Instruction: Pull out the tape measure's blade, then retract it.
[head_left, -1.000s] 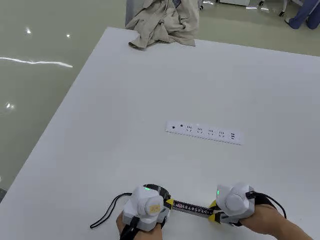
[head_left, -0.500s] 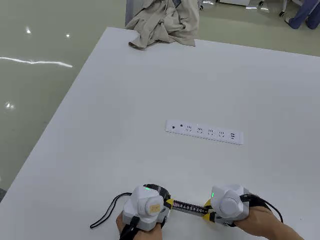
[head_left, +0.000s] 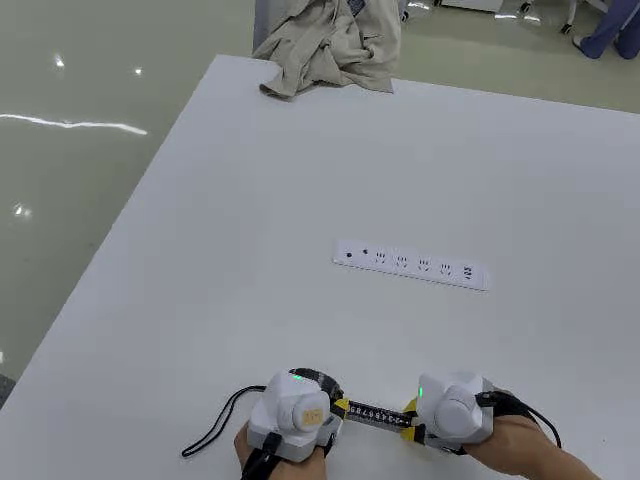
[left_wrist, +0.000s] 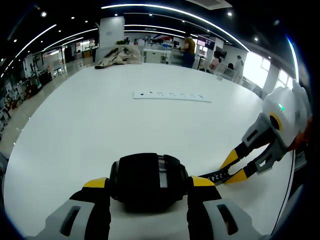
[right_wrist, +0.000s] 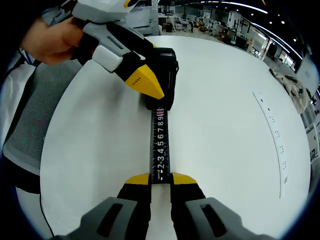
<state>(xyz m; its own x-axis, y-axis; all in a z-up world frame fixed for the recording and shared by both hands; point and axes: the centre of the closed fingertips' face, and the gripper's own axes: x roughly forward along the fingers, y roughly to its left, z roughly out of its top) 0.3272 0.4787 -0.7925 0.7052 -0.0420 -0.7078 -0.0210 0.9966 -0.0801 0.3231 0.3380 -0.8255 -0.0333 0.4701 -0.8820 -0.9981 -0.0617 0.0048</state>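
Lying at the near edge of the white tabletop (head_left: 300, 180), the tape measure case (right_wrist: 164, 65) is held by the left gripper (left_wrist: 149, 184), whose yellow-tipped jaws are closed narrowly on the two flanks of the black housing. A short printed length of the blade (right_wrist: 160, 137) is drawn out to the right, and its free end is pinched flat between the jaws of the right gripper (right_wrist: 161, 179), which are closed tight on the tip.

The case is judged to be compact, hard and fairly dense, with smooth plastic sides that could slide under a weak grip, so a squeeze across the broad flanks, as shown, suits it best. The blade is judged to be thin, springy steel – stiff enough over this short span to stay straight, yet prone to buckle if twisted, and loaded by the return spring. It is best taken at the very end, square to its width, and let back under control rather than released.

Both grippers are carried low over the tabletop and turned toward each other, the left one on the left, the right one on the right, with the blade bridging the gap between them. A hand is wrapped behind each. A dark wrist cord (head_left: 212, 428) trails to the left of the case. Farther off lie a white power strip (head_left: 412, 265) and – at the far edge – a crumpled cloth (head_left: 330, 45).
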